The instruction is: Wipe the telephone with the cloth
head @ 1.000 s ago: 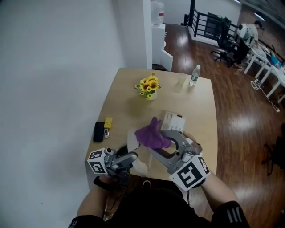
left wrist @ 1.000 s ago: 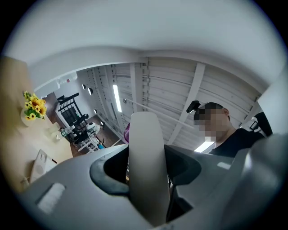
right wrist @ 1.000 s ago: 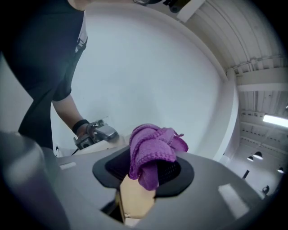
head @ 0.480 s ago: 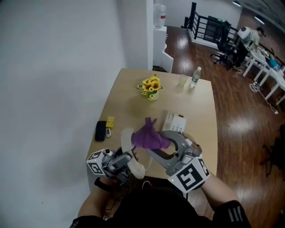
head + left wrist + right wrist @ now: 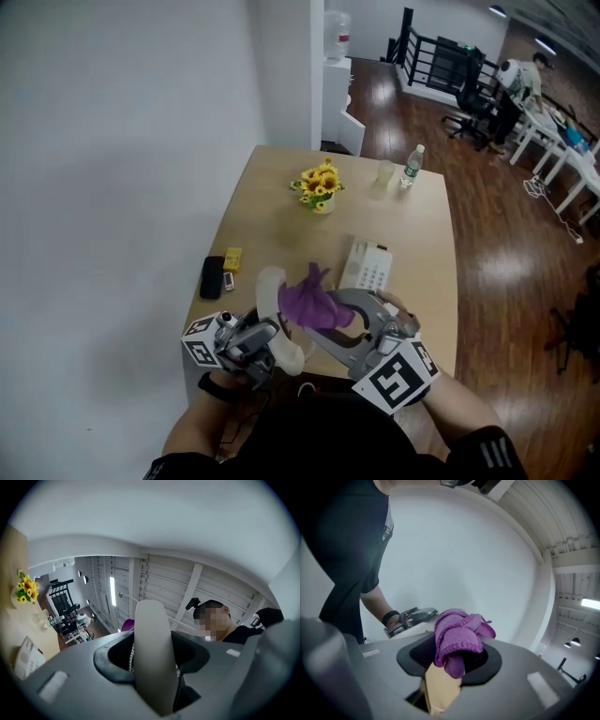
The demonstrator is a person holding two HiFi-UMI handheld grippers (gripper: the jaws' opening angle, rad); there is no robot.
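Head view, L gripper [image 5: 255, 339]: jaws are pinching the white handset [image 5: 270, 292], holding it by the near edge of the table [image 5: 427, 225].
Head view, R gripper [image 5: 330, 314]: jaws are clamping the purple cloth [image 5: 302, 298], which appears to be pressing on the handset's upper part.
Head view, telephone base [image 5: 367, 264]: is sitting keypad-up just beyond the cloth.
L gripper view, grip: handset is filling the gap btw. the jaws.
R gripper view, grip: cloth is bulging from the jaws as a wad, w/ the L gripper behind it.
Technique (judgement): L should be bracing the handset steady while R is drawing the wad along its length w/ light pressure. Turning the handset prob. exposes the far side.
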